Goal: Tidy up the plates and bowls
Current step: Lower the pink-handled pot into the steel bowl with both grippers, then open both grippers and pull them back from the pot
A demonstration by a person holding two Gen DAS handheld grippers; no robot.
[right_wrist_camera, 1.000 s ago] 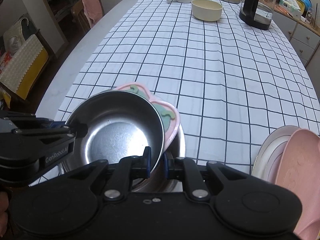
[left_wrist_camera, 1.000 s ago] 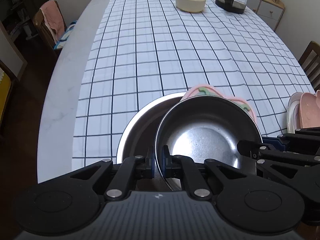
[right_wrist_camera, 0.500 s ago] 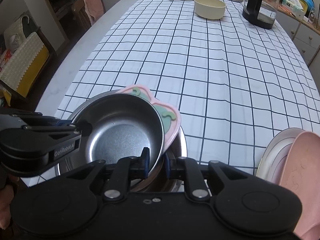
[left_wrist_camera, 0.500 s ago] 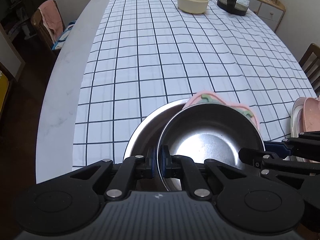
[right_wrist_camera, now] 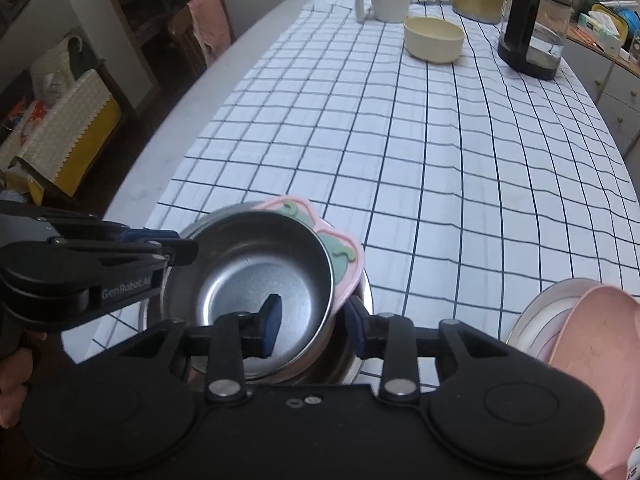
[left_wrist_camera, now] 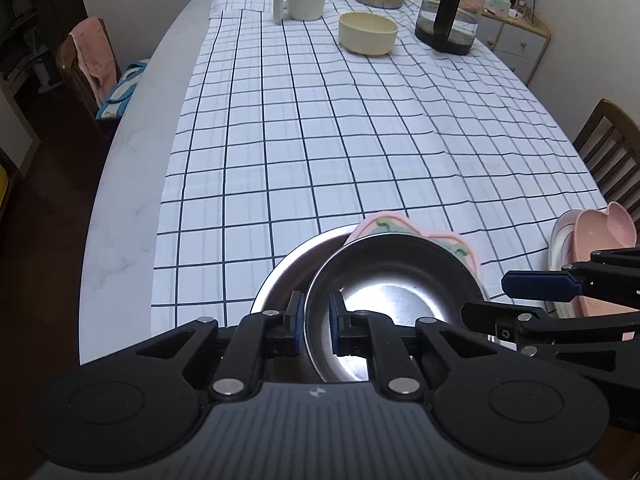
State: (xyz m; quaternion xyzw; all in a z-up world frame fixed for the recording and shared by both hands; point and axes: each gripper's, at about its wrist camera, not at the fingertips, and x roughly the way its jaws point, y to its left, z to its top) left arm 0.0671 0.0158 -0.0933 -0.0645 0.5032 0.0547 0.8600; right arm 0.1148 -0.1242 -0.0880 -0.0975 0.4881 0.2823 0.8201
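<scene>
Bowl (left_wrist_camera: pixel 394 280) sits low centre, its rim between the opening jaws of left gripper (left_wrist_camera: pixel 316 326) and right gripper (right_wrist_camera: pixel 310 326), pads apart.

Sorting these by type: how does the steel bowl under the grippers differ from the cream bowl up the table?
The steel bowl is shiny metal; the cream bowl is matte. The steel bowl sits stacked on a pink plate; the cream bowl stands alone on the tablecloth. Both are round, upright and look empty.
</scene>
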